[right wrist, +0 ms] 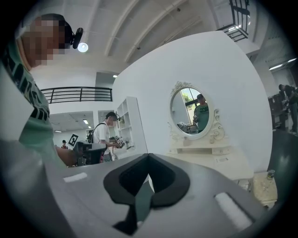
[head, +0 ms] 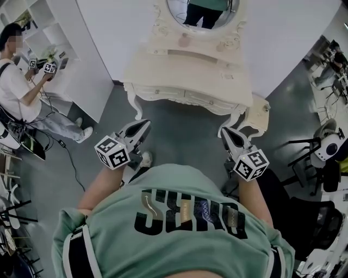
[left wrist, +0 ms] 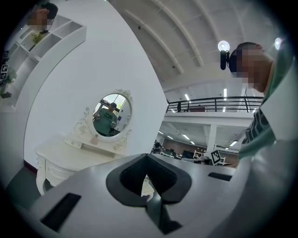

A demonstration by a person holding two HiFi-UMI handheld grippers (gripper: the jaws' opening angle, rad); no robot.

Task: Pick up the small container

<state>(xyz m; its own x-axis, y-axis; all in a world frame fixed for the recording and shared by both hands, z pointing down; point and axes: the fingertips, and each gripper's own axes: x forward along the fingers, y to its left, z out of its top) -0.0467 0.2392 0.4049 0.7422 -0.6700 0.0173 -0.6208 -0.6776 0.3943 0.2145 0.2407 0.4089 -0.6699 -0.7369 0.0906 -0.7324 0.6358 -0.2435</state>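
Approach step: left gripper and right gripper hang near the body, jaws together on nothing; a pinkish item, likely the container, sits on the worktop well ahead of both jaws; next calls for advancing and parting jaws.

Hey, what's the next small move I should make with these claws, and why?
Probably carry the right claw forward to the dressing table: both it and the left claw are shut, empty, and over the floor, short of the table. The small pink item under the mirror may be the container.
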